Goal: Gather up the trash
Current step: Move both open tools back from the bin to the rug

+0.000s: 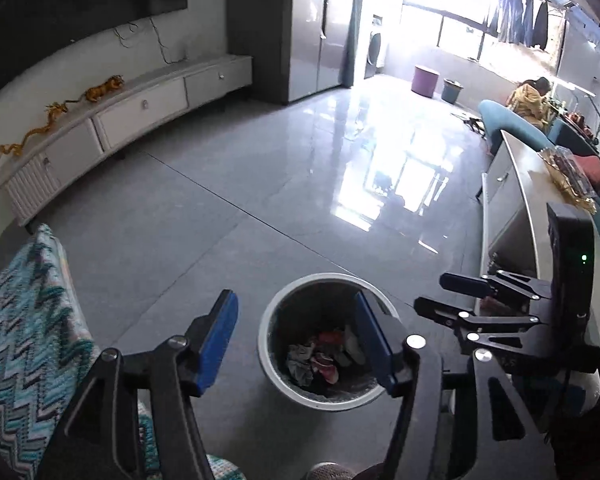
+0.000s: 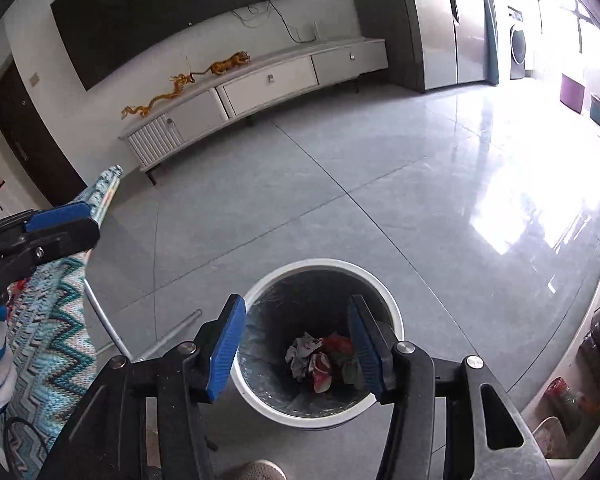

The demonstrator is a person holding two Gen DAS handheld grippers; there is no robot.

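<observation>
A round white-rimmed trash bin stands on the grey tile floor, also in the right wrist view. Crumpled red, white and green wrappers lie at its bottom, seen too in the right wrist view. My left gripper is open and empty, hovering above the bin. My right gripper is open and empty, also above the bin; it shows at the right of the left wrist view. The left gripper shows at the left edge of the right wrist view.
A chair with a teal zigzag blanket stands left of the bin. A low table with a snack bag runs along the right. A white TV cabinet lines the far wall. Open floor lies beyond the bin.
</observation>
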